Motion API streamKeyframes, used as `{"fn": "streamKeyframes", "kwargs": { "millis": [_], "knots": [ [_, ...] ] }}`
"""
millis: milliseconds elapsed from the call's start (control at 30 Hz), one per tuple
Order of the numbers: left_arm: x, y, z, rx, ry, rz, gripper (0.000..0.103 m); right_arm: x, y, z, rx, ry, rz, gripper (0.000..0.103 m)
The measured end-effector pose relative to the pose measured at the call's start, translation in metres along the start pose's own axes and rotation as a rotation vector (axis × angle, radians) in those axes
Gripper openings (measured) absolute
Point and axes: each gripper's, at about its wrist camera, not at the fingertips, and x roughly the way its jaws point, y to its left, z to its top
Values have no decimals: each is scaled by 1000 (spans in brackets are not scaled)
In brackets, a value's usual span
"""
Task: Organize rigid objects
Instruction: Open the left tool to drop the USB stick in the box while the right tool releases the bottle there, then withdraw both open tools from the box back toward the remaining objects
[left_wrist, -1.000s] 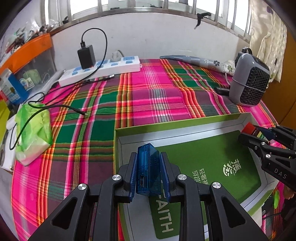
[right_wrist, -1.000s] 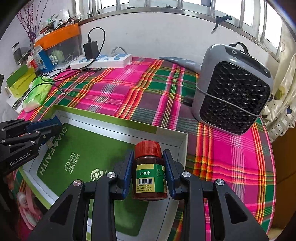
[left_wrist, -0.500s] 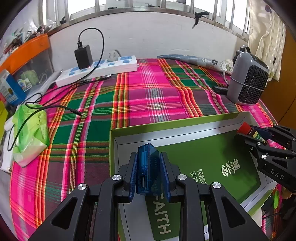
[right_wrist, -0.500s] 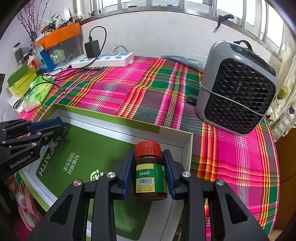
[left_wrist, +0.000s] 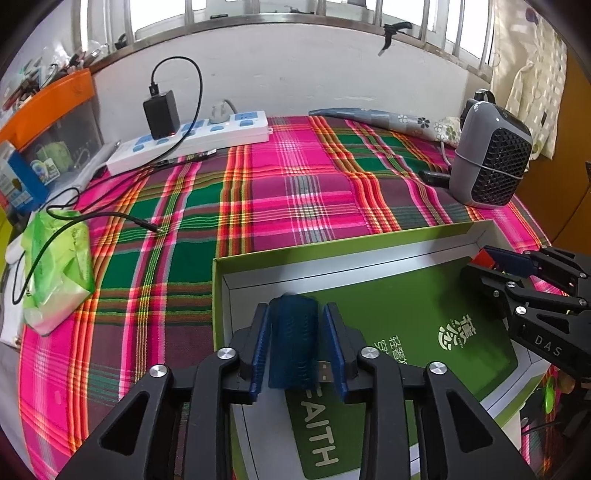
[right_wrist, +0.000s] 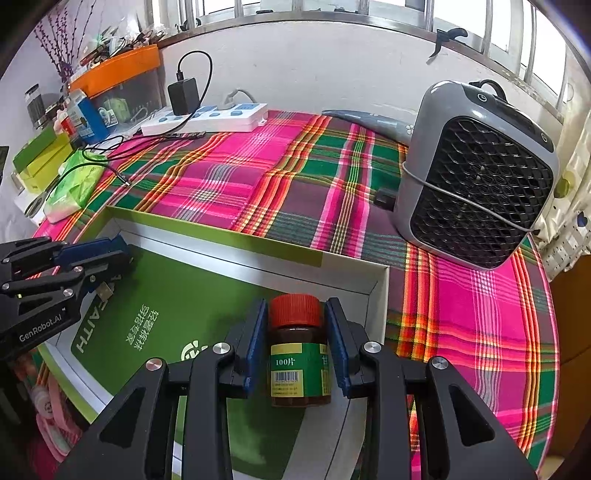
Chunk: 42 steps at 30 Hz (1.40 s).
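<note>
My left hand-held gripper (left_wrist: 297, 349) has just been opening, and its jaws now stand clear on both sides of the blue USB device (left_wrist: 293, 343), which sits blurred between them over the near-left corner of the green box (left_wrist: 369, 245). To me that reads as a release in progress, so the device is dropping or tipping onto the box floor. My right hand-held gripper (right_wrist: 295, 343) is clamped on the brown pill bottle (right_wrist: 298, 350), red cap up, held over the box's right corner close to the white inner wall.

The risks as I judge them — the device has a metal plug sticking out on one side, and if it snags a pad as I pull the left gripper away it could be dragged out over the rim onto the plaid cloth (left_wrist: 295, 192). The bottle is tall and narrow; if it is let go tilted or too high, it may topple and roll across the box, or knock the wall.
</note>
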Motion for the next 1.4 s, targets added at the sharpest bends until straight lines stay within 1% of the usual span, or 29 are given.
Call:
{"fn": "streamKeyframes", "kwargs": {
  "millis": [67,167,400,567,1033,1400],
  "knots": [
    [-1,-1,0,3,-2,-1,34,-1,0,0,0,-1,2,36],
    [-1,-2,-1,3,-1,-2,34,-1,1,0,-2,-3,2,39],
    [-5,1,-4,-7,-4,4,35,-4,-1,-2,4,-10,-1,40],
    [-10,0,-6,-5,-9,12,35,-9,-2,-3,14,-20,2,43],
    [-37,-1,-13,-10,-40,17,35,-33,5,-9,24,-58,-3,44],
    [-66,3,-31,-34,-72,18,35,-61,9,-23,47,-98,-2,44]
  ]
}}
